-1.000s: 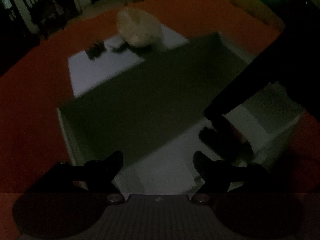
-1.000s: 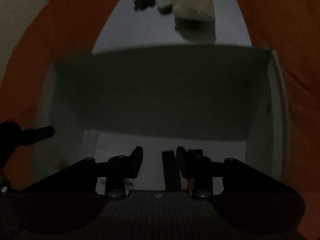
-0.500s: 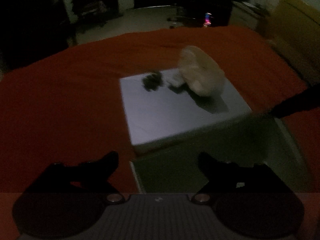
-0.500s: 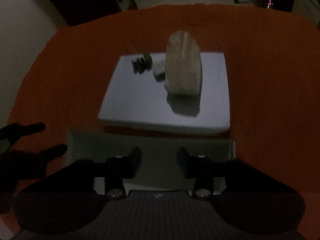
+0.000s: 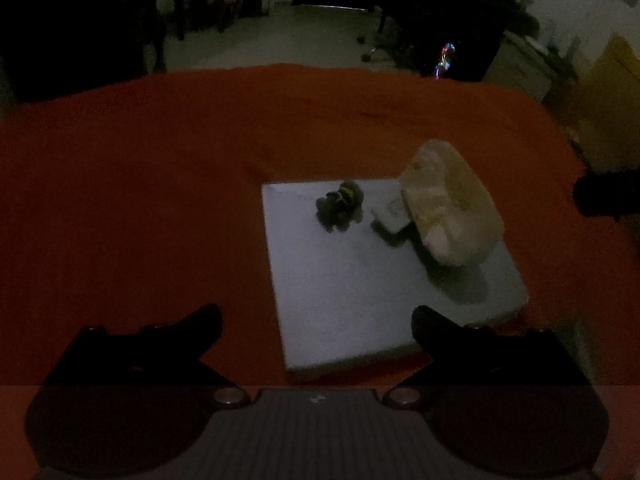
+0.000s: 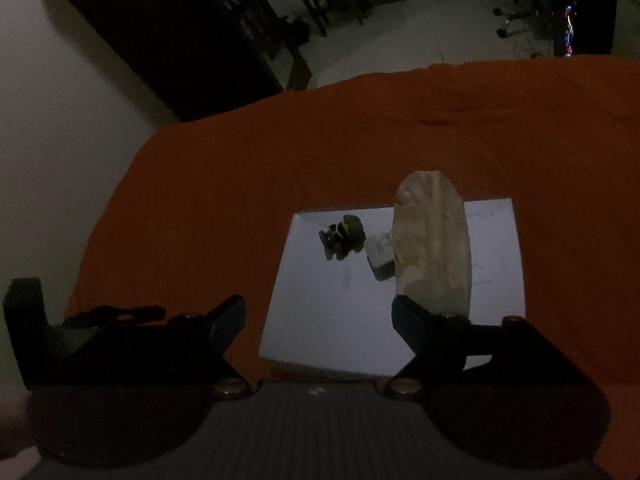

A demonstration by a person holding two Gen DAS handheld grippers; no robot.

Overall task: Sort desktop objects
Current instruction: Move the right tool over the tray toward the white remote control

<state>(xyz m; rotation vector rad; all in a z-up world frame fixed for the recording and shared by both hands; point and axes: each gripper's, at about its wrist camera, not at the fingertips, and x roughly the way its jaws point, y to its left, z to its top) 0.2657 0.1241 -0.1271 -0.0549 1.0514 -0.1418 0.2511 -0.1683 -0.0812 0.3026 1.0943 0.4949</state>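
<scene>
Both grippers have lifted back from the open box they were over a second ago; that box has dropped out of both views, and the pale board with the remaining objects now lies ahead of each. Nearest, the left gripper (image 5: pixel 316 320) stands with its jaws opening to their widest and nothing between them; its tips frame the near edge of the white board (image 5: pixel 344 300), which sits slightly to the right of its centre line. The right gripper (image 6: pixel 318 316) is likewise opening and empty, with the board's near left corner between its tips. Farther on, on the board's far half, three things lie in a row: a small dark toy with a yellow stripe (image 5: pixel 340 204) on the left, a small pale flat block (image 5: pixel 394 216) in the middle, and a large cream rounded object (image 5: pixel 450 208) on the right, touching or just overlapping the block. In the right wrist view the cream object stands straight ahead of the right finger, its long axis running away from the camera, so the right hand looks better lined up for it, while the toy lies nearer the left gripper's line. All rests on an orange cloth (image 5: pixel 120 200).
</scene>
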